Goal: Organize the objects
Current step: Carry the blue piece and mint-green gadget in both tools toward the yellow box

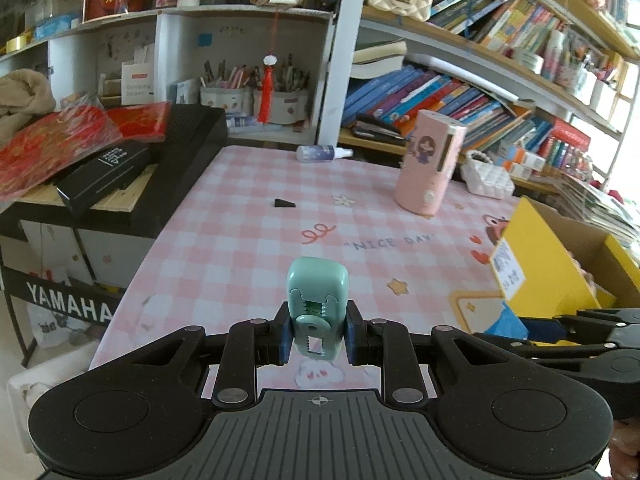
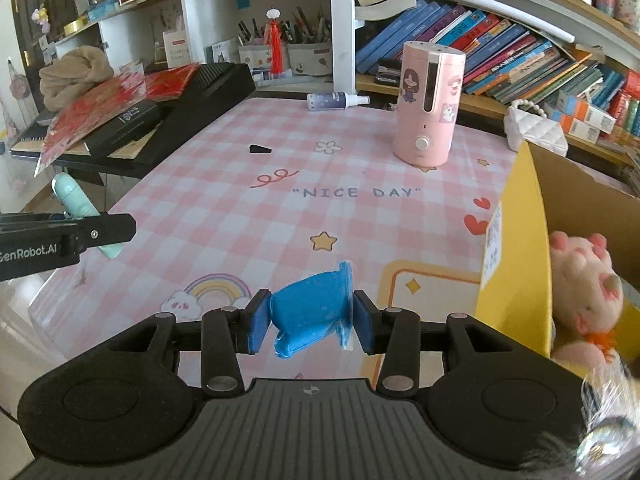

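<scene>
My left gripper point(image 1: 317, 334) is shut on a mint-green clip-like case point(image 1: 317, 304), held upright above the near part of the pink checked table point(image 1: 248, 248). The case also shows in the right wrist view point(image 2: 74, 200), at the left. My right gripper point(image 2: 310, 322) is shut on a blue bag of sand-like stuff point(image 2: 316, 312), above the table near the yellow cardboard box point(image 2: 516, 248). A pink plush toy point(image 2: 584, 292) lies in the box.
A pink humidifier point(image 2: 428, 104) stands at the back right. A spray bottle point(image 2: 336, 101) lies at the far edge. A small black wedge point(image 2: 259, 149) lies mid-table. A black keyboard with books point(image 2: 132, 124) is left. Bookshelves are behind.
</scene>
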Tool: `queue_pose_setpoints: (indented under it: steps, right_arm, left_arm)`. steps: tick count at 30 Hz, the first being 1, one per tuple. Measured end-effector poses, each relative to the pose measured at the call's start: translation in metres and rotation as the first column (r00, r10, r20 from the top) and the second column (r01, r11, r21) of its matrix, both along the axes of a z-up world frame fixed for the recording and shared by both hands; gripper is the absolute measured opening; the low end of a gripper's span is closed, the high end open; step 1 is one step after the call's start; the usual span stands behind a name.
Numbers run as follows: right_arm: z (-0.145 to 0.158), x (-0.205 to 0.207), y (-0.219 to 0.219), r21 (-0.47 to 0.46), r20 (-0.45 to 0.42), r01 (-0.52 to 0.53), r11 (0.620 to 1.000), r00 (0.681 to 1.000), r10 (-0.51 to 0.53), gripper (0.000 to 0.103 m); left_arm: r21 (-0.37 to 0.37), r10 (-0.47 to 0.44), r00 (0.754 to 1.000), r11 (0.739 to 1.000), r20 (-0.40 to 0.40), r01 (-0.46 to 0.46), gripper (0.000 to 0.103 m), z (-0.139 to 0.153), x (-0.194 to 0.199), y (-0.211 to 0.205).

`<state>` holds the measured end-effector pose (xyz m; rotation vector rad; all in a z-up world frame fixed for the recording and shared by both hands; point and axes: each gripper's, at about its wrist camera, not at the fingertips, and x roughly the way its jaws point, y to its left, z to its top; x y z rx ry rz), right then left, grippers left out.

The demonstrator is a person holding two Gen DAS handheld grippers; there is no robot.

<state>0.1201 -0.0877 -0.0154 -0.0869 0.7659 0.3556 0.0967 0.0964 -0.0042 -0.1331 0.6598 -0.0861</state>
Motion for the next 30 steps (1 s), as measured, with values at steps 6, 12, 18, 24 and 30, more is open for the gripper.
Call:
queue_pose_setpoints:
  steps: [6,12,18,24,30]
  right_arm:
    - [0.001,-0.032,-0.003,0.015,-0.004,0.035,0.999,0.999,-0.035,0.041]
    - [0.002,-0.064,-0.007,0.024,-0.004,0.069,0.997,0.998,-0.069,0.041]
    - [0.002,-0.093,-0.011,0.031,-0.008,0.099,0.995,0.995,-0.099,0.041]
    - [0.001,-0.118,-0.017,0.041,-0.011,0.138,0.990,0.990,-0.138,0.041]
    - [-0.003,-0.142,-0.026,0.049,-0.016,0.181,0.982,0.983,-0.181,0.041]
  left_arm:
    - [0.007,-0.038,0.999,0.999,0.005,0.038,0.023,0.003,-0.034,-0.005]
    - [0.005,-0.079,0.997,0.997,0.009,0.079,0.023,0.005,-0.064,-0.011]
    - [0.007,-0.130,0.991,0.992,0.009,0.130,0.023,0.005,-0.088,-0.018]
    - [0.019,-0.187,0.982,0.982,0.009,0.186,0.023,0.004,-0.108,-0.028]
    - [0.026,-0.250,0.968,0.968,0.002,0.250,0.023,0.002,-0.123,-0.040]
